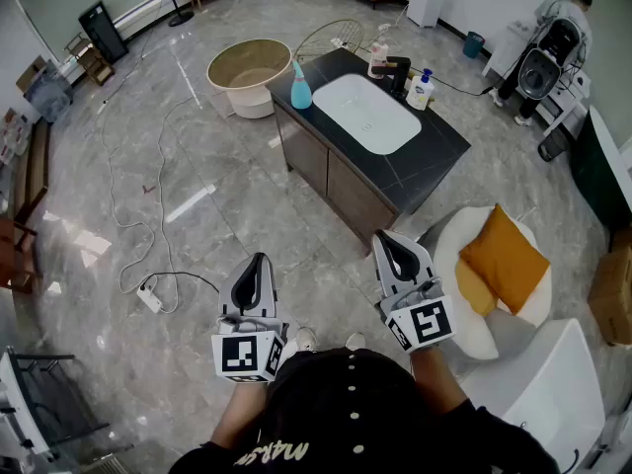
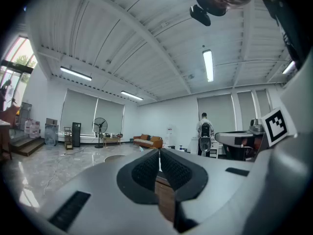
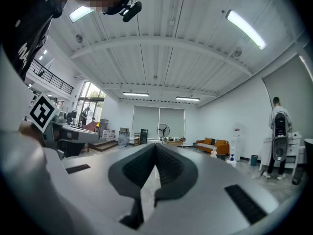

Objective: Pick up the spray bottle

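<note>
Currently the left tool (image 1: 259,262) and right tool (image 1: 390,240) hang low in the frame, jaws together on nothing, well apart from the teal spray bottle (image 1: 301,89) upright on the upper-left corner of the desk (image 1: 434,156), beside the sink (image 1: 367,115). Probably light, smooth plastic, it is best taken at the narrow neck; the sink and the floor tub (image 1: 247,72) look empty.

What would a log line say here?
stage: before approach | left gripper: shut, empty | right gripper: shut, empty | spray bottle: on counter, untouched
</note>
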### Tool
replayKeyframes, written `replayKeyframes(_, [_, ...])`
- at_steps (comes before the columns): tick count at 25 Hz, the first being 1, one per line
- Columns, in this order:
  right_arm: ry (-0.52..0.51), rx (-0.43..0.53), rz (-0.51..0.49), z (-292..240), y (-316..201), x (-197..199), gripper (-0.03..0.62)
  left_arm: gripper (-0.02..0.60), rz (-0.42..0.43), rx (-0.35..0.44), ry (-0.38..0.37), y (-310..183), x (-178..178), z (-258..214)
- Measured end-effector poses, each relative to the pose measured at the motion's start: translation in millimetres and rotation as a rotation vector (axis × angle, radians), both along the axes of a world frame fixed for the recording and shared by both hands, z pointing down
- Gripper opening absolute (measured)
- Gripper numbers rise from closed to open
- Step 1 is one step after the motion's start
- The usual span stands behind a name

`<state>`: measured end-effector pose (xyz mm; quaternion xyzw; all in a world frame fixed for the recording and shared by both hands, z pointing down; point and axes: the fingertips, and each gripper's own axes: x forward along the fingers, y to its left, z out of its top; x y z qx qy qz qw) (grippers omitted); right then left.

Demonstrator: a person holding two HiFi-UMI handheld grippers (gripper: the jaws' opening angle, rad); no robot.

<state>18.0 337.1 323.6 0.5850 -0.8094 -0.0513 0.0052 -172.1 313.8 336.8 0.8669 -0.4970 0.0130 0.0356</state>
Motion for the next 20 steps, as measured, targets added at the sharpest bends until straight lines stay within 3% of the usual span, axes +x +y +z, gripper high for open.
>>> replayKeyframes(9, [0.014,-0.003,-0.003,1,-9,-8,-0.006,0.017,0.006,-0.007,0.007,-4,-4,0])
replayKeyframes(20, [-0.012,0.005,0.047,11,-25,-32,-0.005,0.017,0.039,-0.021,-0.009,-26,-43,15])
